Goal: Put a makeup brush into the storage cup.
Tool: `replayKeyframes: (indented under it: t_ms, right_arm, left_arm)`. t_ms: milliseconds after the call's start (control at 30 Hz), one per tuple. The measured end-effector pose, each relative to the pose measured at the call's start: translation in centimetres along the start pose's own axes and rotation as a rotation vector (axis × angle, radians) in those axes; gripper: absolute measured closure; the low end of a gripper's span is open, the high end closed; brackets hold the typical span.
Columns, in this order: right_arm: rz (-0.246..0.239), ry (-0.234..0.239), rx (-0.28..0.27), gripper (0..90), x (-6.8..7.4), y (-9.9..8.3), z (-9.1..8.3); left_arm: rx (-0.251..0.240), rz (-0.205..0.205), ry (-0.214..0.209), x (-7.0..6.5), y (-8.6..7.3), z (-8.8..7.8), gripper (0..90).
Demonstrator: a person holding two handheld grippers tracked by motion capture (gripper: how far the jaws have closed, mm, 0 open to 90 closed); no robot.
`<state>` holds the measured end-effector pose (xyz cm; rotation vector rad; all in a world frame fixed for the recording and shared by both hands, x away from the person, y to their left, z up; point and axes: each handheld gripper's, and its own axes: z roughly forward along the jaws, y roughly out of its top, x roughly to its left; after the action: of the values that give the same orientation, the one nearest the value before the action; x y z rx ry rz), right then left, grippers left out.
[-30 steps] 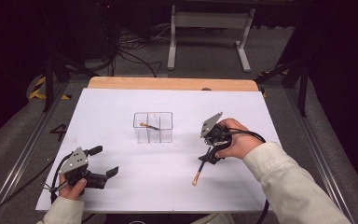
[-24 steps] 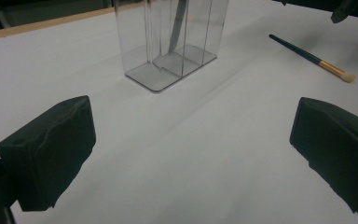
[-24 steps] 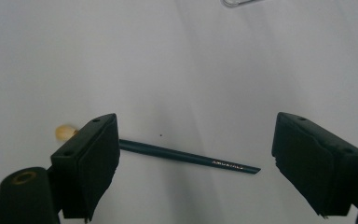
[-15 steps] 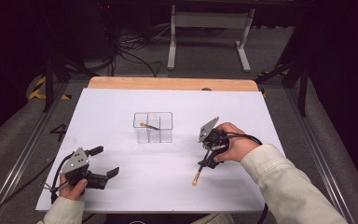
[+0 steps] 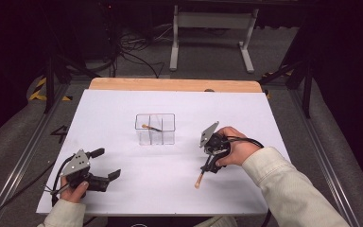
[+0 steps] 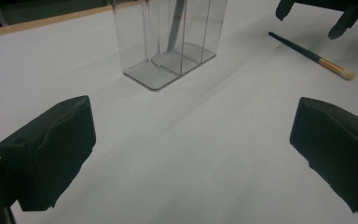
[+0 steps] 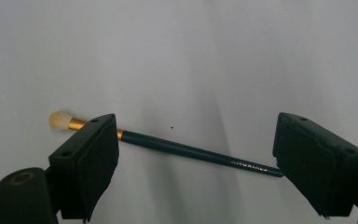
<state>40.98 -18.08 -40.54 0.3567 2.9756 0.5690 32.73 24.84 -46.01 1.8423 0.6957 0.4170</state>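
A dark-handled makeup brush with a gold ferrule and pale bristles lies flat on the white table. My right gripper hangs over it, open, with a jaw on each side of the handle and neither touching it. In the high view that gripper points down at the brush, right of centre. A clear compartment box stands mid-table with another brush leaning inside. My left gripper rests open at the near left with nothing between its jaws, facing the box.
The wooden back edge of the table runs behind the white sheet. A metal stand and cables lie on the dark floor beyond. In the left gripper view the loose brush lies right of the box.
My right gripper has come slightly nearer and lower over the loose brush. The left gripper and both brushes have stayed put.
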Motion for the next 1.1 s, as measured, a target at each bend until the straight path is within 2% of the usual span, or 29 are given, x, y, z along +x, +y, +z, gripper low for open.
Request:
replayKeyframes:
  t_ms: [167, 700, 900, 1100]
  right_arm:
    - [-0.006, 0.01, -0.001, 14.9, 0.1, -0.2, 0.7]
    - [-0.057, 0.014, 0.049, 15.4, 0.4, 0.0, 2.0]
    - [-0.058, 0.031, 0.07, 15.9, 0.5, -0.1, 2.2]
    - [-0.072, 0.027, 0.084, 17.1, 0.5, -0.1, 2.3]
  left_arm:
    - [0.002, 0.002, 0.0, 0.0, 0.0, 0.0, 0.8]
    - [0.008, 0.003, -0.002, 0.0, -0.1, 0.1, 0.8]
    - [0.008, 0.003, 0.0, 0.1, -0.1, 0.1, 0.9]
    - [0.008, 0.003, -0.002, 0.1, -0.1, 0.1, 0.8]
